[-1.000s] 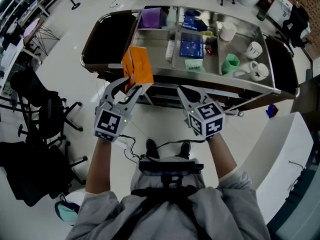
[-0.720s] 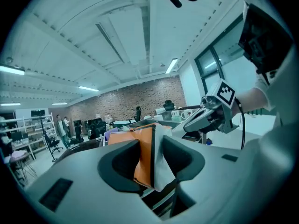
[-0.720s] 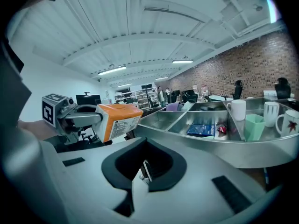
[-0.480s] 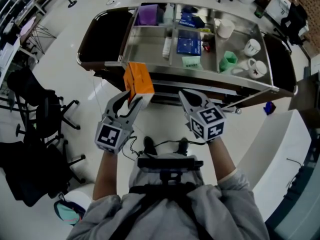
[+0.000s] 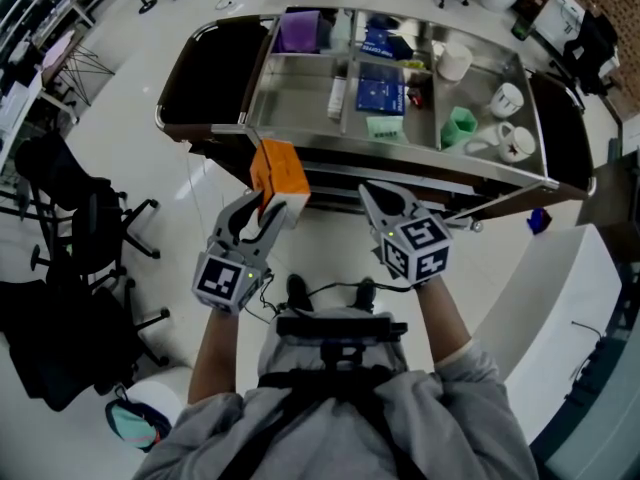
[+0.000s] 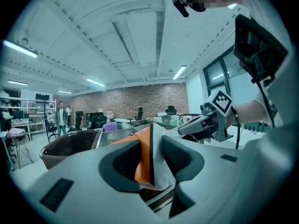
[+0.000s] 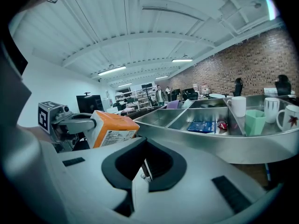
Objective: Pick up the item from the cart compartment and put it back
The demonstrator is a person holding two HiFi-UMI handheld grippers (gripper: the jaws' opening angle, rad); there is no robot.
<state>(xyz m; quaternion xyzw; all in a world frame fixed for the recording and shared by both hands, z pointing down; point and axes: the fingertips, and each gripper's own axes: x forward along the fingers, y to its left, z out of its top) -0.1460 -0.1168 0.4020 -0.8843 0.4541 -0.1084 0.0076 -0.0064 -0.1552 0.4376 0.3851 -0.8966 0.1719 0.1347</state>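
Over the last second the left gripper [image 5: 265, 204] has come back toward me and carried the box [image 5: 278, 171] with it. The box stood above the near rim of the cart [image 5: 420, 171] before; it now hangs in the air on the near side of that rim, over no compartment. I judge the pick-up half of the task to be complete. The return is not yet begun, and the wide left compartment [image 5: 295, 108], bare of items over most of its floor, lies just beyond the box. The jaws of the left gripper are closing, with the lower end of the box between them and the pads pressing on it. The right gripper [image 5: 377, 199] rests beside it to the right, its jaws together on nothing. The box is a small rectangular carton with orange faces. One side panel is pale grey, and the right gripper view shows a white face with fine print that I cannot read. The box tilts with its upper end toward the cart. Its edges look straight and undented.
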